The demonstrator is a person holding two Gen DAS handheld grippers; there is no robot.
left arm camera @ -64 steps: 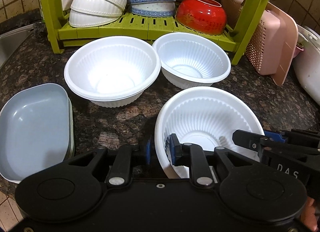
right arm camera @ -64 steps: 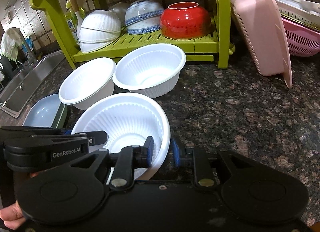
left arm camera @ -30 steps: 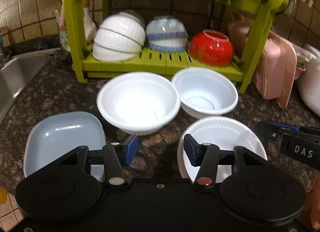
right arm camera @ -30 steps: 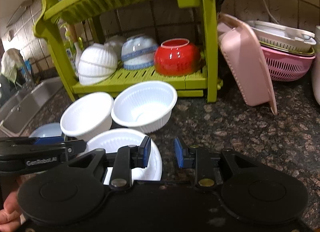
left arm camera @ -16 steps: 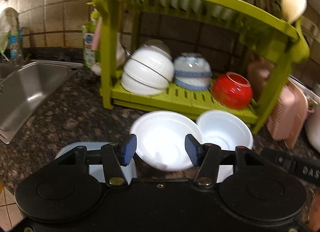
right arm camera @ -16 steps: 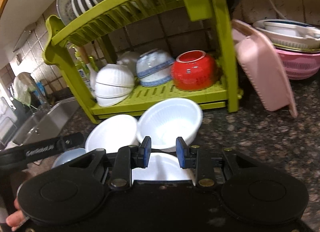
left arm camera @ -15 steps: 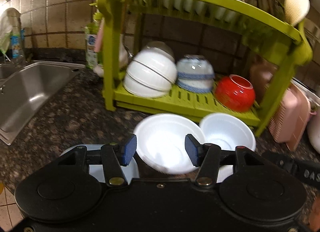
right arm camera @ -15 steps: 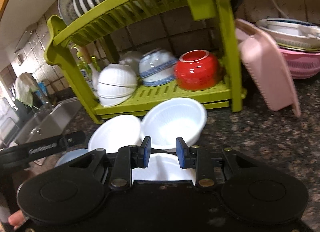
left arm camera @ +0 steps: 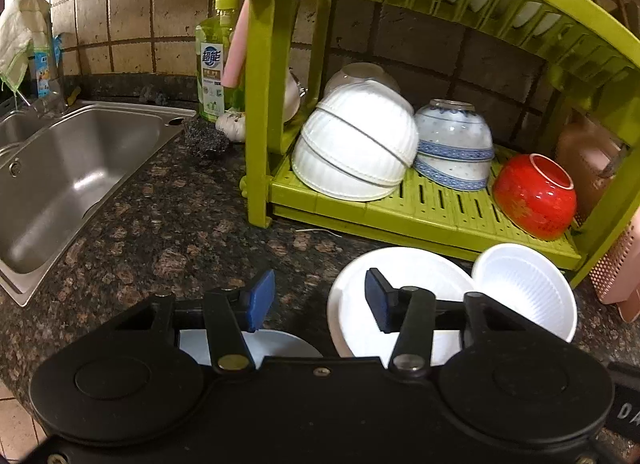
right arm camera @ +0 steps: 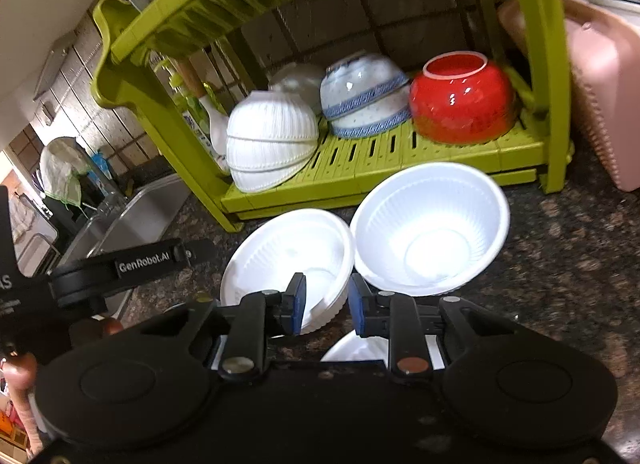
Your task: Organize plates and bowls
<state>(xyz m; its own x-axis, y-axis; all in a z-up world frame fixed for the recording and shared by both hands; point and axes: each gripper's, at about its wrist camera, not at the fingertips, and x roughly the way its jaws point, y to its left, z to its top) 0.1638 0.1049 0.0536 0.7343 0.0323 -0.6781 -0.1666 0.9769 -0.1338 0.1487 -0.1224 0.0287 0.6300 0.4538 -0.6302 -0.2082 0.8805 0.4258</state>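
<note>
Both tongs hover empty above the dark stone surface: left tongs (left arm camera: 318,300) spread wide, right tongs (right arm camera: 324,304) narrower. Three white plastic bowls (right arm camera: 430,228) sit loose before the green rack (right arm camera: 400,168), probably awaiting nesting.

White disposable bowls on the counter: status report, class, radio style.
Left gripper open, empty. Right gripper open, empty. Three white disposable bowls upright on granite counter, unstacked, before green dish rack. Nothing in the way.
</note>
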